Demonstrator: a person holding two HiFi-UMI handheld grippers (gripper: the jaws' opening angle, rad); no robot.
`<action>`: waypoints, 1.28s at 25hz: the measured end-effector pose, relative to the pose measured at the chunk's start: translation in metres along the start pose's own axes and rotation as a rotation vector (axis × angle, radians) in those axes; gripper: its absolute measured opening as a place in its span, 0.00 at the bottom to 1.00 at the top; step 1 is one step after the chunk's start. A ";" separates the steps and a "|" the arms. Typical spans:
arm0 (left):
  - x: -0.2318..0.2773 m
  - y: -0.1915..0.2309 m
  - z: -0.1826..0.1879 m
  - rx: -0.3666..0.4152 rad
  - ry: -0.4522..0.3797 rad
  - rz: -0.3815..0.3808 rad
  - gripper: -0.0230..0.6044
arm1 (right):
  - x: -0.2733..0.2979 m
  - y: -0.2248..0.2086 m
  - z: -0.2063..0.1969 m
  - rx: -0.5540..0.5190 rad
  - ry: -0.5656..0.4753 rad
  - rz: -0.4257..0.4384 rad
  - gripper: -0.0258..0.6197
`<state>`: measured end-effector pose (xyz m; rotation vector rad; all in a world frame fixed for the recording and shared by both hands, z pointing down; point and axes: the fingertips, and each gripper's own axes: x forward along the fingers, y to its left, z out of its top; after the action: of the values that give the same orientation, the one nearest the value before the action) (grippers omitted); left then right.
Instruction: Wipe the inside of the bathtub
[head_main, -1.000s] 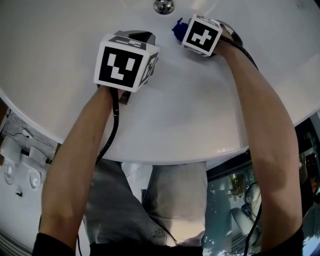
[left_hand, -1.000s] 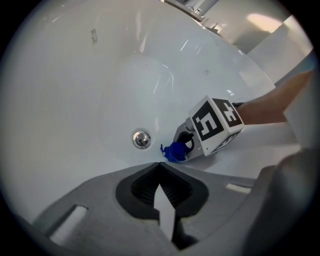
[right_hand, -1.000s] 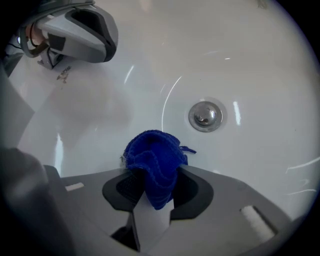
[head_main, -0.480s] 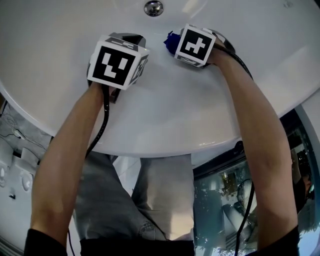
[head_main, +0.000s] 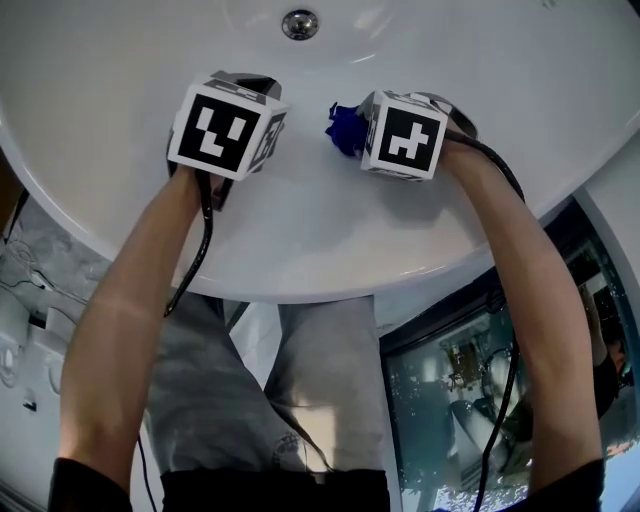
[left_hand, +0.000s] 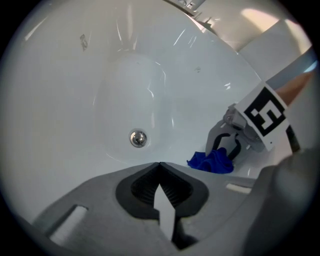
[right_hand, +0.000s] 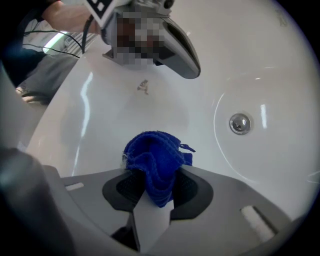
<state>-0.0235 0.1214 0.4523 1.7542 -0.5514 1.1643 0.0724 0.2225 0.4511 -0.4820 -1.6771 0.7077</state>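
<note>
In the head view, the left gripper (head_main: 248, 88) and the right gripper (head_main: 368, 125) reach into the white bathtub (head_main: 330, 230) below its drain (head_main: 300, 24). The left gripper view shows its jaws pressed together with nothing between them. The right gripper view shows its jaws pinching a bunched blue cloth (right_hand: 155, 160) over the tub's sloping side.

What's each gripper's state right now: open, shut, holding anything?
Left gripper: shut, nothing between its jaws.
Right gripper: shut on the blue cloth.
</note>
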 end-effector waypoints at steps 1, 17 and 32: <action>-0.002 0.002 -0.002 -0.016 -0.003 0.000 0.04 | -0.004 0.010 -0.003 -0.001 0.005 0.021 0.25; -0.009 0.007 -0.012 -0.068 0.007 0.006 0.04 | -0.075 0.153 0.027 -0.095 -0.157 0.300 0.25; -0.014 0.009 -0.007 -0.114 -0.032 0.022 0.04 | -0.088 0.099 0.046 -0.212 -0.222 0.125 0.25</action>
<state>-0.0400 0.1218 0.4445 1.6752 -0.6453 1.1001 0.0408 0.2281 0.3141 -0.6829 -1.9546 0.6973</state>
